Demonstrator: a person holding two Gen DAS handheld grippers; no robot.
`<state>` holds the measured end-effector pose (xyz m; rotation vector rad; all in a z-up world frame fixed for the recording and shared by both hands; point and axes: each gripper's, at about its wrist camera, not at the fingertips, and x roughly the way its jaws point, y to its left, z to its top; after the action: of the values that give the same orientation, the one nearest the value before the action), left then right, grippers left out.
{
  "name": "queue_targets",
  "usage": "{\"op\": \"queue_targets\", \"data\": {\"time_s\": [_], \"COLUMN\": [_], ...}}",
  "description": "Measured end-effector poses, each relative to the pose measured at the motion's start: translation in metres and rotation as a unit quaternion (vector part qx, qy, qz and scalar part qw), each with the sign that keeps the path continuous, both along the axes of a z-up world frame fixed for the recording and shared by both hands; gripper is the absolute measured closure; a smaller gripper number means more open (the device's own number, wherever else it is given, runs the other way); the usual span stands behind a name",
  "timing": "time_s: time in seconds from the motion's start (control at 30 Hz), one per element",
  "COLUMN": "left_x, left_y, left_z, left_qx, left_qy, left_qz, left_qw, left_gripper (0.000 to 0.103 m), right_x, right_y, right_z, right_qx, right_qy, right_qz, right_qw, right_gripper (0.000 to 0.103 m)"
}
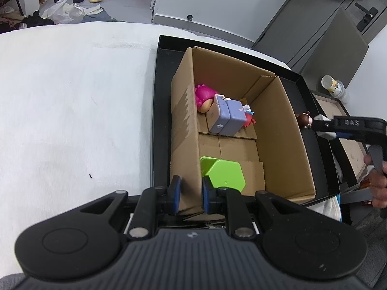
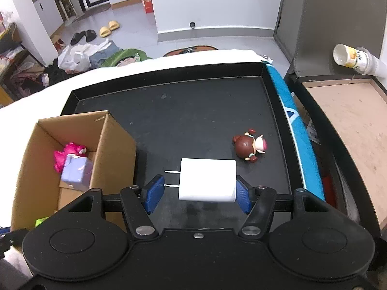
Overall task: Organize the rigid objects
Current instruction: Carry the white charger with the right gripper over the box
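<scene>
Cardboard box [image 1: 278, 130] wall sits pinched in the left gripper [image 1: 191, 193]; inside lie a green block [image 1: 225, 174], a lilac case [image 1: 227, 118] and a pink toy [image 1: 204, 96]. Right gripper [image 2: 197, 193] clamps a white charger [image 2: 208, 180] over the black tray [image 2: 193, 111], a brown figurine [image 2: 250, 146] beyond on open floor.

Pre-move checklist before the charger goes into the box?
1. White charger between right tool pads: ok, though the prong-side pad looks clear of the body.
2. Charger off black tray: cannot tell.
3. Left tool clamped on cardboard box wall: ok.
4. Free floor in box between green container and purple device: ok.
5. Brown figurine clear of the path: ok.
</scene>
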<state>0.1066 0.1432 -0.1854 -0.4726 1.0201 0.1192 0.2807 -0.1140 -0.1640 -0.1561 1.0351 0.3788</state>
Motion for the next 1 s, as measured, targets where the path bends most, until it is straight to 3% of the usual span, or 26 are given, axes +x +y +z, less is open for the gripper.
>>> {"op": "queue_targets", "data": {"time_s": [0.37,1.0], "left_x": [-0.002,-0.003], "left_y": [-0.002,0.002], "left_z": [0.002,0.003], "left_qx": [0.002,-0.005], "left_qy": [-0.007,-0.011], "left_qz": [-0.002,-0.001], "left_qw": [1.0000,0.9999], "left_gripper": [0.087,0.087], "right_x": [-0.026,-0.058], "right_y": [-0.017,0.014], "right_z": [0.019,0.050], "right_qx": [0.026,0.026], "right_qy": [-0.018,-0.040], "right_qz": [-0.001,0.056], "right_qw": [1.000,0.997], "right_gripper": [0.042,0.042]}}
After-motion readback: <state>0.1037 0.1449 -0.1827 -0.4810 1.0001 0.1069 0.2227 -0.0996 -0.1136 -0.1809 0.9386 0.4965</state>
